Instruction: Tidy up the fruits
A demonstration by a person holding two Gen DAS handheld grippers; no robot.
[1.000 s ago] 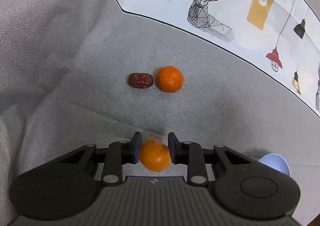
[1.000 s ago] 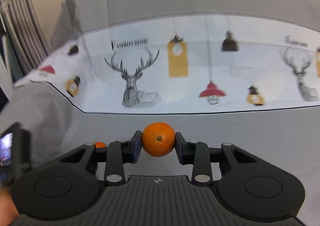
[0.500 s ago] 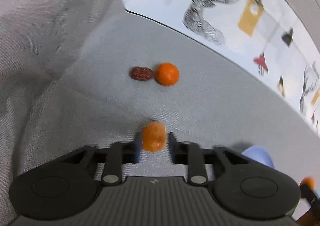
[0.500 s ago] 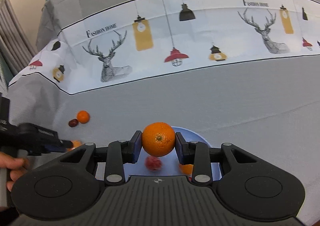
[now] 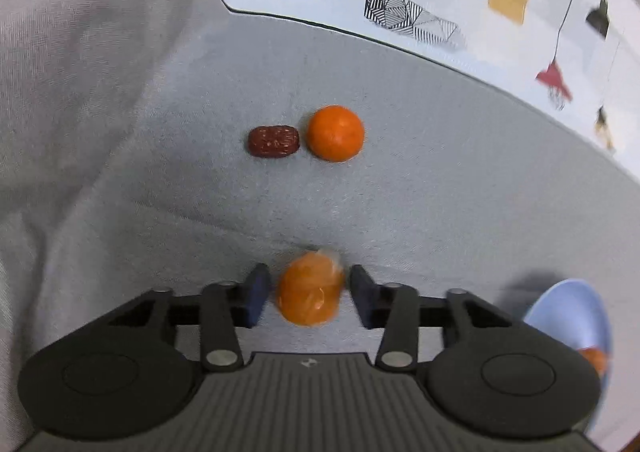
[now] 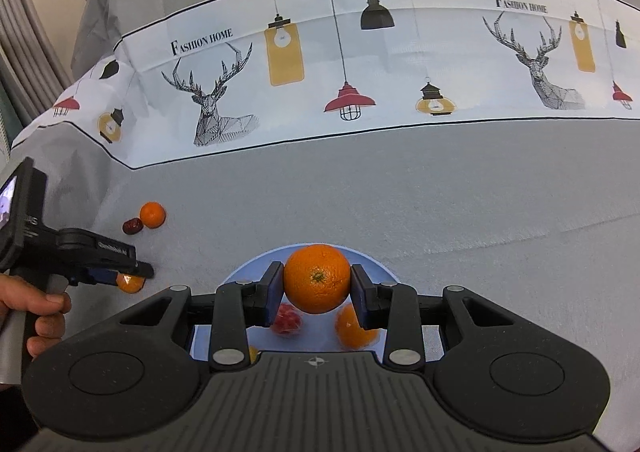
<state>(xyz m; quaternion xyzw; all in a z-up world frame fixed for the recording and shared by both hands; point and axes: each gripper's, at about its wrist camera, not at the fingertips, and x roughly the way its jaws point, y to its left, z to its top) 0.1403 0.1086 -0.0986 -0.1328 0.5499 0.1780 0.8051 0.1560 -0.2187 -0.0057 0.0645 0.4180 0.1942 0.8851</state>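
1. The pale blue bowl [image 6: 244,272] holds a red fruit [image 6: 287,319] and an orange piece [image 6: 354,328]; a third yellow bit at its 7 o'clock rim is mostly hidden.
2. The right gripper [image 6: 317,284] pinches a large orange [image 6: 317,278] between its fingers, above the bowl.
3. The left gripper [image 5: 308,294] has its fingers spread around a wrapped mandarin [image 5: 310,292], narrow gaps on both sides.
4. At 12 o'clock from it, a mandarin [image 5: 335,132] lies just beside a dark date [image 5: 274,141].
5. Grey cloth surface [image 6: 460,211] lies open toward 3 o'clock of the bowl.
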